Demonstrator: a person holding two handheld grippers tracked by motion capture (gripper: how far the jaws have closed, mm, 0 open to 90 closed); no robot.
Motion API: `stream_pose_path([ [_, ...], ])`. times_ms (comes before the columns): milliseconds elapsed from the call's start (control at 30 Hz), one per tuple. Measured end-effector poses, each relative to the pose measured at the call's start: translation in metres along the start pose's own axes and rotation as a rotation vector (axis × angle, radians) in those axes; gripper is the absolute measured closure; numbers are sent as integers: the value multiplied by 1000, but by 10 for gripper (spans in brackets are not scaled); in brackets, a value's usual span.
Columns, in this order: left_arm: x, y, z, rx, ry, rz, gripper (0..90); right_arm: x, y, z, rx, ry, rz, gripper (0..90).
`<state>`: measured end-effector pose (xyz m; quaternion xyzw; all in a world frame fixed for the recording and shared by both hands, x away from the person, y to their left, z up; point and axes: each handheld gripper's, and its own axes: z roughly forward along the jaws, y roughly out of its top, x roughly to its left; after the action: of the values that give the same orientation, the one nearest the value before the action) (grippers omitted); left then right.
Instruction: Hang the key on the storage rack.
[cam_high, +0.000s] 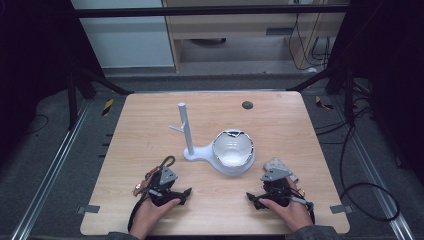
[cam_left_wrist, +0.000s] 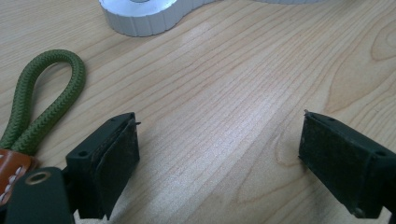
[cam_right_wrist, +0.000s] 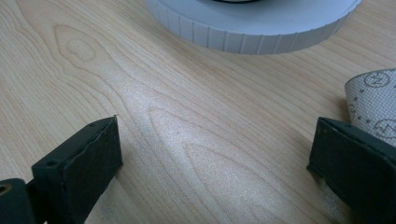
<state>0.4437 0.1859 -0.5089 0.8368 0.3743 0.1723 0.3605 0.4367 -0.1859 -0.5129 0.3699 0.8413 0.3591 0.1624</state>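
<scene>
Two hand-held black grippers, left gripper (cam_high: 186, 192) and right gripper (cam_high: 248, 197), rest wide open and empty on the pale wooden table (cam_high: 280, 125), near the white stand (cam_high: 200, 152).

Black grippers (cam_high: 186, 194), grey three-cornered plates (cam_high: 275, 173)

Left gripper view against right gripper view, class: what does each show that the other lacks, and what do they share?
Left gripper view: a green cord loop with a brown leather tab, beside the left gripper. Right gripper view: a grey patterned pouch by the right gripper. Shared: open black jaws with nothing between them, the wooden table, and the ribbed white stand base ahead.
</scene>
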Motion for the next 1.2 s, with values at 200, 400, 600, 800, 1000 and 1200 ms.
stream_pose_path([
  [200, -1, 0, 1, 11, -8, 6, 62, 0, 0, 0, 0, 0, 1, 23],
  [400, -1, -1, -1, 11, -12, 15, 73, 0, 0, 0, 0, 0, 1, 23],
  [600, 11, 4, -19, 34, -2, 42, 95, 1, 0, 0, -2, -4, 5, 23],
  [800, 39, 11, -34, 89, 11, 8, 117, 0, 0, 0, -1, -4, 4, 23],
  [1000, 61, 17, -43, 142, 37, 2, 155, 1, -1, 0, -1, -5, 6, 23],
  [1200, 80, 24, -50, 194, 25, 16, 213, 1, -1, -1, 0, -4, 6, 23],
])
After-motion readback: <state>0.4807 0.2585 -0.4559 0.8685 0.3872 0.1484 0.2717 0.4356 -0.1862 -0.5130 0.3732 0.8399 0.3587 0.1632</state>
